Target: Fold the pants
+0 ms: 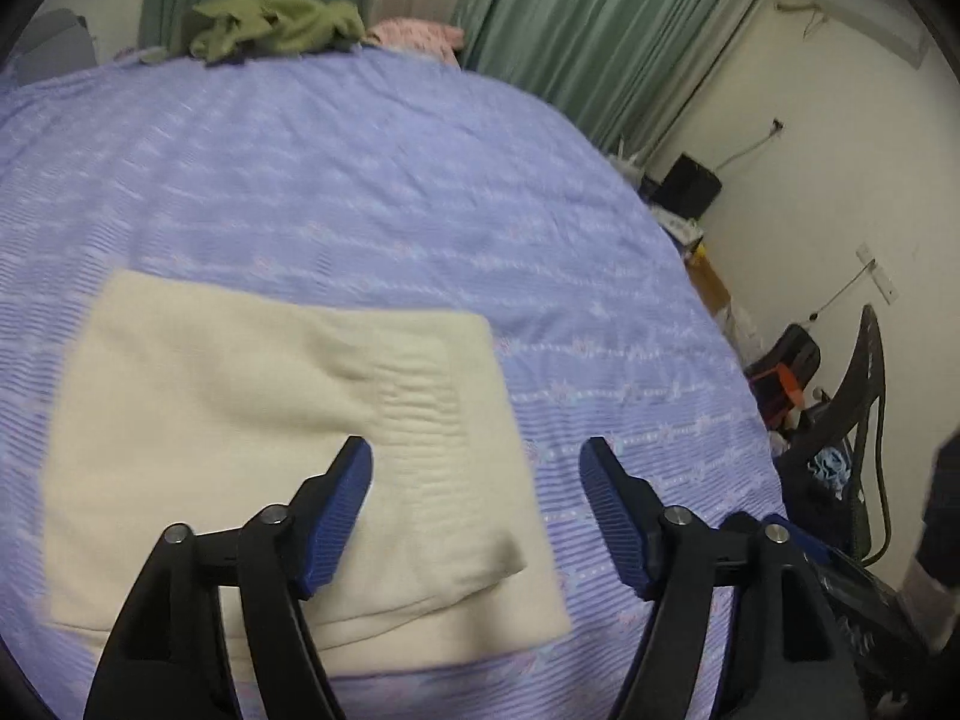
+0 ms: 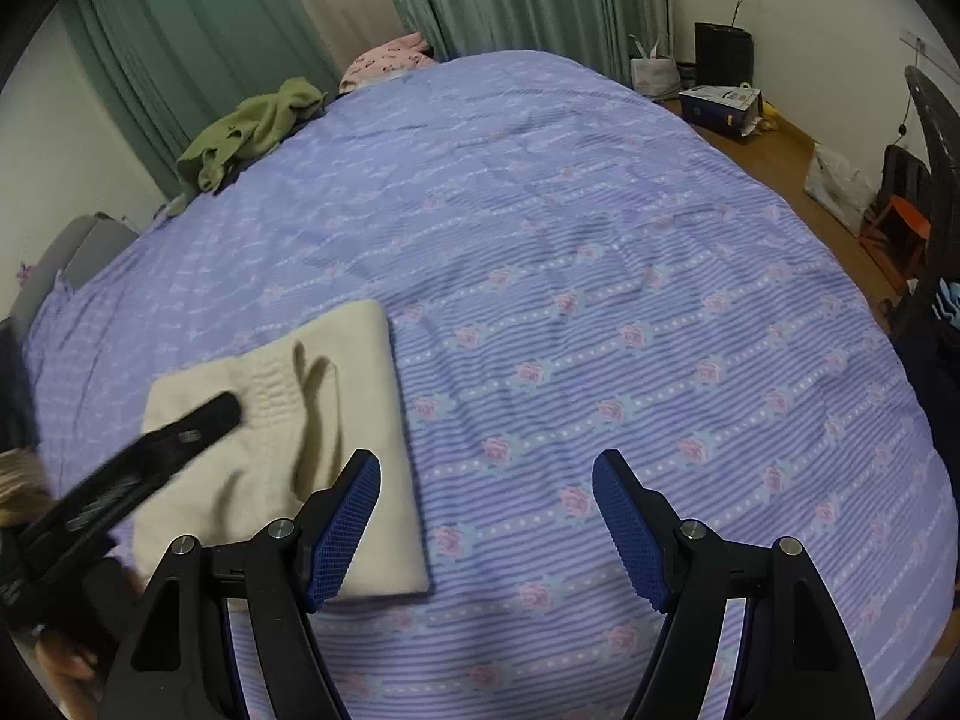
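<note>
Pants: cream pants (image 1: 288, 420), folded into a compact rectangle, lower left of frame on the bed (image 1: 420, 180).
Left hand-held gripper (image 1: 474, 468): fingers spread, empty.
Right hand-held gripper (image 2: 486, 474): spread, empty.
Advice: probably finished; press edges flat, avoid snagging layers.

Bedspread (image 2: 600, 240) lies bare right of the folded pants (image 2: 360, 420); a green cloth (image 2: 252, 126) and pink cloth (image 2: 390, 57) crowd the far edge.

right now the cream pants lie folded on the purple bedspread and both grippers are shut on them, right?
Not quite. The cream pants do lie folded on the purple bedspread, but both wrist views show the left gripper and right gripper open, holding nothing.
</note>
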{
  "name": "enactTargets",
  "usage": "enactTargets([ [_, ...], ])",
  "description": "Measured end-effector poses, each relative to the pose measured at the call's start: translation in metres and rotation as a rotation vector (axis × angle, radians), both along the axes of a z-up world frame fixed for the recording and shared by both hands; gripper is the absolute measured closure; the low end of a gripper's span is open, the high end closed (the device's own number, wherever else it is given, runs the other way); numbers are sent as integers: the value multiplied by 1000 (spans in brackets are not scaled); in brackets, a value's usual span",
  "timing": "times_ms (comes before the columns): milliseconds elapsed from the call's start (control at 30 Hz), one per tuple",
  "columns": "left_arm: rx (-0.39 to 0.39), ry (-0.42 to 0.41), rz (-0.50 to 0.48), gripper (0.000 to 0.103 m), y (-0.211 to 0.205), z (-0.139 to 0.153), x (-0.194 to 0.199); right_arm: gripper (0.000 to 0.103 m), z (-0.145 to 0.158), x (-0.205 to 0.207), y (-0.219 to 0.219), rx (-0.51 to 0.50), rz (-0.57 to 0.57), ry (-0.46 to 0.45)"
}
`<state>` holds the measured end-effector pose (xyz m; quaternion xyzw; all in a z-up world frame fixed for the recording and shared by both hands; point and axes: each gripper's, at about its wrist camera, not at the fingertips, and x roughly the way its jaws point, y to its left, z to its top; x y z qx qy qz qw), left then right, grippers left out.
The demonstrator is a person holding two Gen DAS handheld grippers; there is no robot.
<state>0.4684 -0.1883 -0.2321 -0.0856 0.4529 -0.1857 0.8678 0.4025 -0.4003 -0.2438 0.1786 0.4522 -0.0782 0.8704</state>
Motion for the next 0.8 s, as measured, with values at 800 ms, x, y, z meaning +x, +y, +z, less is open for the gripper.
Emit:
enactTargets([
  [800, 65, 250, 280, 20, 178, -102, -6, 53, -90, 95, 114, 106, 285, 134],
])
